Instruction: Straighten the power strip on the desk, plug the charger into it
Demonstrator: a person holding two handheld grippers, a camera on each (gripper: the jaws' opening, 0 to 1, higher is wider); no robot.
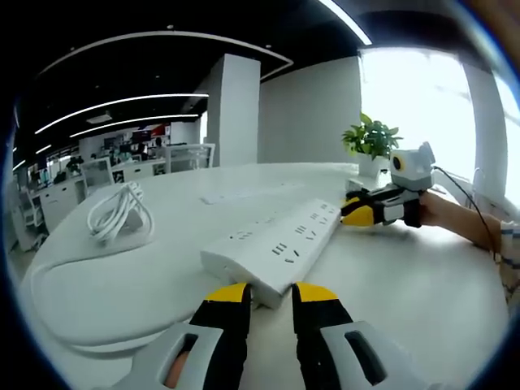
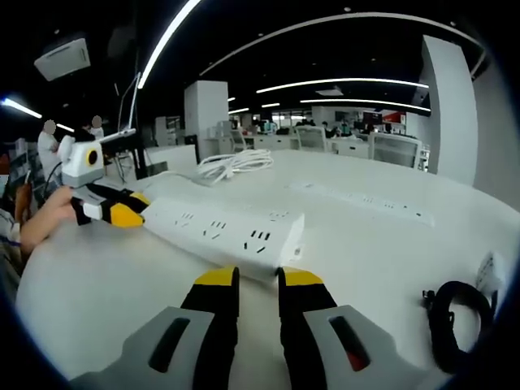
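Nearest the lens in the left gripper view, the left gripper [image 1: 270,296] sits bottom centre, its yellow-tipped jaws set a narrow gap apart with nothing between them, tips just short of the near end of the power strip [image 1: 280,240]; contact can't be confirmed from here. Same layout in the right gripper view: the right gripper [image 2: 258,280] at bottom centre, jaws slightly parted and empty, tips right at the strip's opposite end [image 2: 227,230]. Each gripper also shows up at the far end of the other's view, at the right in the left gripper view [image 1: 382,210] and at the left in the right gripper view [image 2: 110,210], so the strip is bracketed end to end. Its socket face is up and it lies flat on the white desk [image 1: 406,284]. In the left gripper view its long axis runs from lower centre to upper right; in the right gripper view, from lower centre to upper left. Likely step: straightening, not plugging. Next move probably calls for both ends nudged together so the bar pivots square to the desk edge without sliding off. Lower right of the right gripper view, a black coiled cable [image 2: 455,321], possibly the charger's lead; can't tell. Further back, a coiled white cable [image 1: 120,213], then a second strip [image 2: 366,199], then a potted plant [image 1: 372,140] by the window.
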